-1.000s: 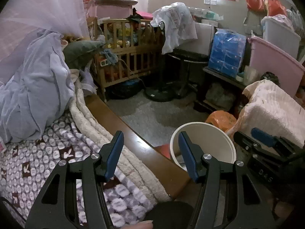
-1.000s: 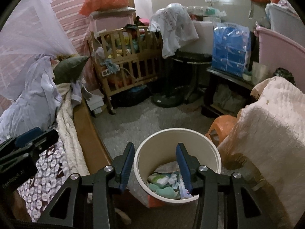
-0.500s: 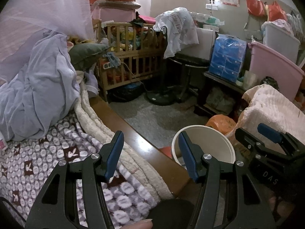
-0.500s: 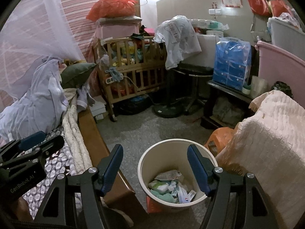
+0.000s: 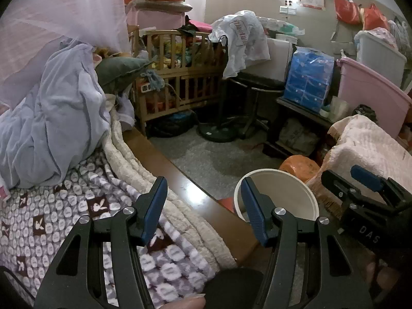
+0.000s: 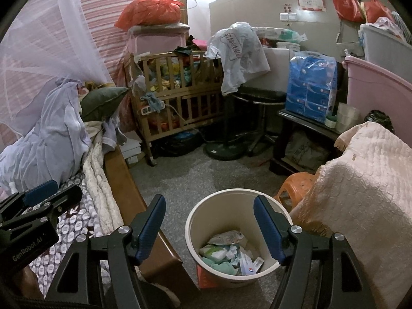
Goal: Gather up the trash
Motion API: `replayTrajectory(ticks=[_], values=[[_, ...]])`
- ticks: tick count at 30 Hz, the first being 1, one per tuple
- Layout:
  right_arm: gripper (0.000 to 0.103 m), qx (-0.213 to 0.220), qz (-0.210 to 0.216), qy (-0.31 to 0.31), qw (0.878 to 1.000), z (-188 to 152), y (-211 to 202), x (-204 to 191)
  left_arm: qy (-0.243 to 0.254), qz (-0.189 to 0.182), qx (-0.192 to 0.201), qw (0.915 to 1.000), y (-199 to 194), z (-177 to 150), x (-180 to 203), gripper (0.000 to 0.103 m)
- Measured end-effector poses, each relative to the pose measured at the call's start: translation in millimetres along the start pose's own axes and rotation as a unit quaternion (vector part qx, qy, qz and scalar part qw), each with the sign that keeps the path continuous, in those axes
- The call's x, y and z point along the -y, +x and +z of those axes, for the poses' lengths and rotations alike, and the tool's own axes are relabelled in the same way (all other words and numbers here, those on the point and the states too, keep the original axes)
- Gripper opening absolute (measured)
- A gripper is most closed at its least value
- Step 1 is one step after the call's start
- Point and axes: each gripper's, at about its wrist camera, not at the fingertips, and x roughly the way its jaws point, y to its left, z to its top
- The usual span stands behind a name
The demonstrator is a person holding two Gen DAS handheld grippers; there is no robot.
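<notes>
Right wrist view: right tongs [image 6: 209, 228] angled downward over the floor, jaws spread wide with nothing between the blue pads [image 6: 267, 229]. They have just been opening; the gap is now broader than the bin's inside as framed. Cream trash bin [image 6: 233, 275] sits on the floor directly below and ahead of these tongs, between the two fingers in the frame, not touched by either. Trash [image 6: 228, 251] lies in the bottom of the bin: crumpled wrappers, greenish and white packets, a small printed card. A red item shows under the bin's near edge; what it is cannot be told.

Left of the right tongs runs the wooden bed frame [image 6: 121, 180], close beside the bin. Right of them, a pale pink quilted blanket [image 6: 360, 193] drapes over something, with an orange plastic stool [image 6: 296, 184] just past the bin. At the far left edge of this view the left tongs [image 6: 38, 200] hang over the patterned bedspread.

Left wrist view: left tongs [image 5: 203, 203] also tilted downward, jaws moderately wide, empty. Their left finger lies over the purple patterned bedspread [image 5: 51, 219], their right finger over the near rim of the bin [image 5: 291, 180], with the bed frame passing between. No contact with either. The right tongs [image 5: 360, 190] appear at the right edge, beside the bin, just past its far rim. A fingertip [image 5: 188, 302] shows at the bottom edge, behind the left tongs.

Beyond both tongs: a wooden crib [image 6: 177, 87] full of clutter.
</notes>
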Motion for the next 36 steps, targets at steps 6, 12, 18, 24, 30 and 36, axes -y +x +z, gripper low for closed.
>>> replayTrajectory(ticks=[6,12,18,24,30,36], values=[[0.069,0.000,0.001,0.000,1.000,-0.3,-0.3,1.1,0.001,0.000,0.000,1.0000,1.4,0.3,0.7,0.058],[0.069,-0.002,0.001,0.000,1.000,-0.1,-0.2,2.3,0.000,-0.001,-0.002,1.0000,2.9,-0.6,-0.8,0.058],[0.069,-0.002,0.000,0.000,1.000,-0.1,-0.6,1.5,0.001,-0.002,-0.004,1.0000,4.4,-2.6,-1.2,0.058],[0.070,-0.003,0.000,0.001,1.000,-0.2,0.0,1.9,0.001,0.001,-0.006,1.0000,5.6,-5.8,-1.7,0.058],[0.070,-0.004,0.000,-0.001,1.000,-2.5,0.9,3.2,0.000,-0.001,-0.005,1.0000,5.1,-5.6,-2.2,0.058],[0.070,-0.008,-0.001,0.000,1.000,-3.9,1.7,2.2,0.000,0.002,-0.006,1.0000,7.4,-12.1,-4.6,0.058]])
